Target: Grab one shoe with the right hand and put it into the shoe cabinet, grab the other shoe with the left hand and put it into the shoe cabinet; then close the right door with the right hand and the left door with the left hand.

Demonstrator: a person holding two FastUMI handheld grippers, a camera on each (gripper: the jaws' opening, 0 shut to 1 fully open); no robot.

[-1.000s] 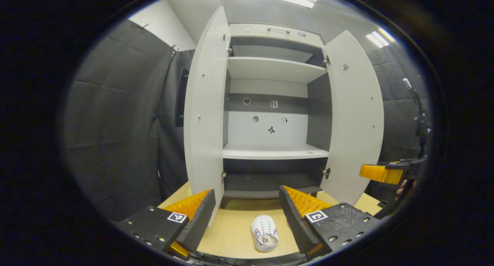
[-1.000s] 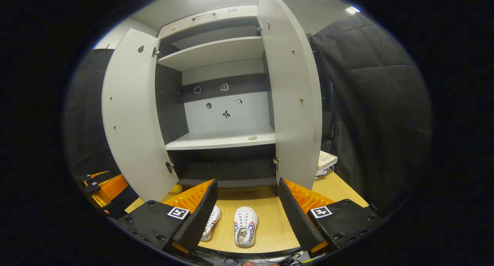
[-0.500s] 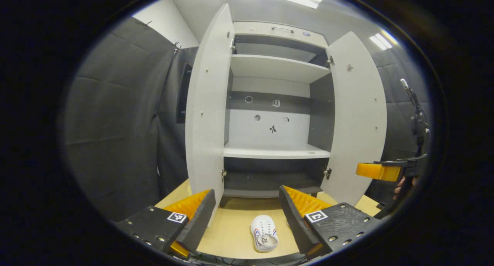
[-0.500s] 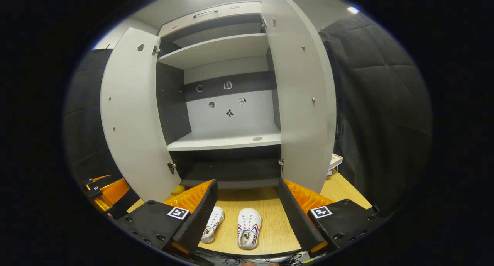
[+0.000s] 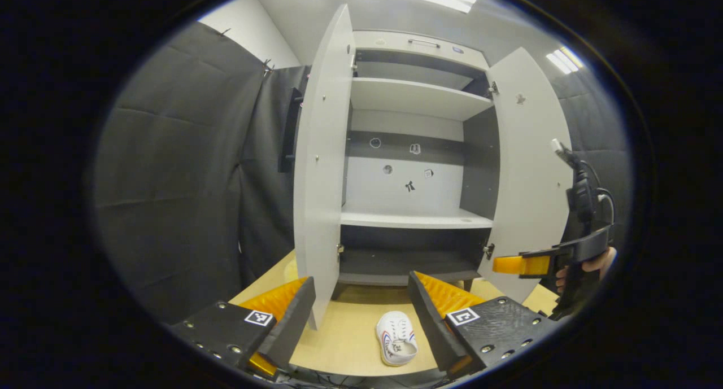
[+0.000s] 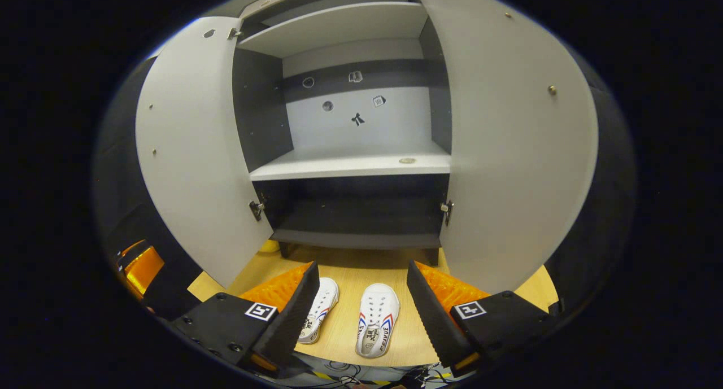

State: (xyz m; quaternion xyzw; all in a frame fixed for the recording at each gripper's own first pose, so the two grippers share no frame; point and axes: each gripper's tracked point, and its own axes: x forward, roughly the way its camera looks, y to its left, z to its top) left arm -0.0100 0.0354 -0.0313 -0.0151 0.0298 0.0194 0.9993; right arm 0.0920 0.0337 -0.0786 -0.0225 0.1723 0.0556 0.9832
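The white shoe cabinet (image 5: 415, 219) stands with both doors swung wide and bare shelves. In the right gripper view, two white shoes lie side by side on the wooden table before it. The right shoe (image 6: 377, 320) shows whole. The left shoe (image 6: 321, 310) is partly hidden behind my finger. My right gripper (image 6: 361, 273) is open just above and short of the pair. My left gripper (image 5: 361, 282) is open too, and one white shoe (image 5: 397, 339) lies beside its right finger. The right gripper (image 5: 522, 263) also shows at the right of the left gripper view, held by a hand (image 5: 587, 265).
The left door (image 6: 192, 146) and right door (image 6: 514, 152) jut out toward me on either side of the shoes. The wooden table (image 6: 339, 265) runs under the cabinet. Black padded cloth (image 5: 169, 169) walls the booth. The left gripper (image 6: 141, 267) shows at the left edge of the right gripper view.
My right gripper has moved forward and tilted down, so the cabinet and both shoes loom larger. The left gripper view has drifted left slightly. Both grippers stay open.
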